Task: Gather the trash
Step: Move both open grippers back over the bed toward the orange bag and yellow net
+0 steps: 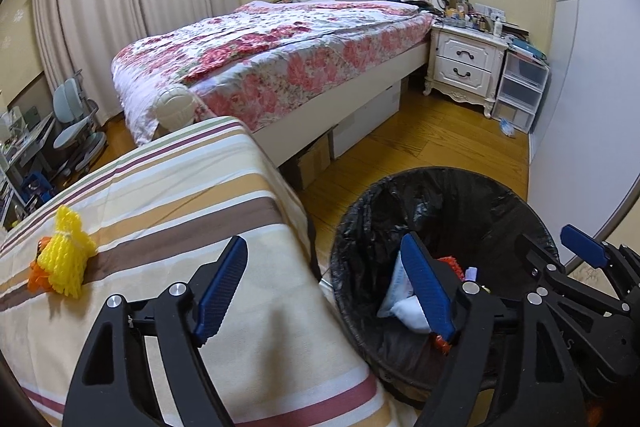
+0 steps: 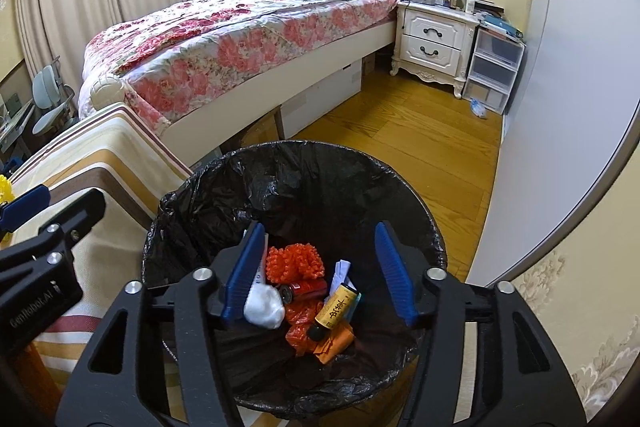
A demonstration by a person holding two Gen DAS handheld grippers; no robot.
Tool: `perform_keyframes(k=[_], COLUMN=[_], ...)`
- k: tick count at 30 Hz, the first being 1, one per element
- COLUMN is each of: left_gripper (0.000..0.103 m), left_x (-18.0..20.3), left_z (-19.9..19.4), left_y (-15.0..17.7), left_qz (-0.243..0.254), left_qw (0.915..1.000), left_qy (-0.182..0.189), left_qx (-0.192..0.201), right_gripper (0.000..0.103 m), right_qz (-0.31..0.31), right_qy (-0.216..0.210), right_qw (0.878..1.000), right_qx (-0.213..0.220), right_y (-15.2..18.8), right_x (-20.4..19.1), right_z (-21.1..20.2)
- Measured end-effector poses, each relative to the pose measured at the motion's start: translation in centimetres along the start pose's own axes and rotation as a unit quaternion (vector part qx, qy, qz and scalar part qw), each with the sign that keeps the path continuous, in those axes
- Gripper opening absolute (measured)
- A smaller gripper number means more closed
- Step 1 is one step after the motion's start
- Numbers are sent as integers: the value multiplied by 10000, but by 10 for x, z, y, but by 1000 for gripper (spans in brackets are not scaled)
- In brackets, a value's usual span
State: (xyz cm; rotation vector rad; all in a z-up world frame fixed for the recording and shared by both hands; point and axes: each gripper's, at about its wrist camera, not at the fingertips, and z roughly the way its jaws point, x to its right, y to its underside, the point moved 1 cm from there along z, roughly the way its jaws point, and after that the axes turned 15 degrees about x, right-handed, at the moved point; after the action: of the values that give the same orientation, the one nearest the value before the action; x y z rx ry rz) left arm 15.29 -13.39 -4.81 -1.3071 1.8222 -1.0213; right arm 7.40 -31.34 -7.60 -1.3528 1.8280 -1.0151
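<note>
left wrist view: left claw point(image 1: 326, 291) wide, empty
yellow foam net point(image 1: 68, 259): far left of it, featherlight, squashy; pinch its middle
right claw point(image 2: 318, 273): wide, empty above bin point(image 2: 304, 163)

The bin point(image 2: 294, 195) stands on the floor just right of the table point(image 1: 180, 219), holding a bottle point(image 2: 334, 309) and netting point(image 2: 294, 261); more netting point(image 1: 68, 259) lies on the table, left of the bin.

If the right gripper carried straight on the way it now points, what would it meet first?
Probably the trash in the black-lined bin: the right gripper, fingers open and empty, points down at the orange net. Depth is unclear.
</note>
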Motion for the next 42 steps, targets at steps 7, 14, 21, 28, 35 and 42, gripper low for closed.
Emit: perform_keyframes(k=[7,14,21,28,35,42], left_gripper=[77,77,77,77,77,77], left_x=[-42,-105,-167,-222,-267,-297], left_z=[-23,-52,-80,-95,-105,-109], left_y=[13,30,51,70,83,93], left_qz=[-115,-407,-519,-868,-1033,-1320], left_qw=[9992,9954,9871,9768,9664,9603], left_qy=[-370,-865,-1515,-1930,-2306,-2384], left_qx=[-15,-78,-89,-332,-477,-589], right_gripper=[63,64,68,72,75,75], right_qz=[-134,-473,-718,-1244,-1593,-1696], right_qy=[-274,-789,-1328,-2038,-2384,-2486], right_qw=[9995,9957,9885,9706,9568,9518], right_qx=[-50,-85,-35,-321,-470,-590], right_y=[4,6,2,23,29,29], right_x=[-31,-90,-145,-222,-282,-320], right_z=[-10,-25,-46,-61,-64,-58])
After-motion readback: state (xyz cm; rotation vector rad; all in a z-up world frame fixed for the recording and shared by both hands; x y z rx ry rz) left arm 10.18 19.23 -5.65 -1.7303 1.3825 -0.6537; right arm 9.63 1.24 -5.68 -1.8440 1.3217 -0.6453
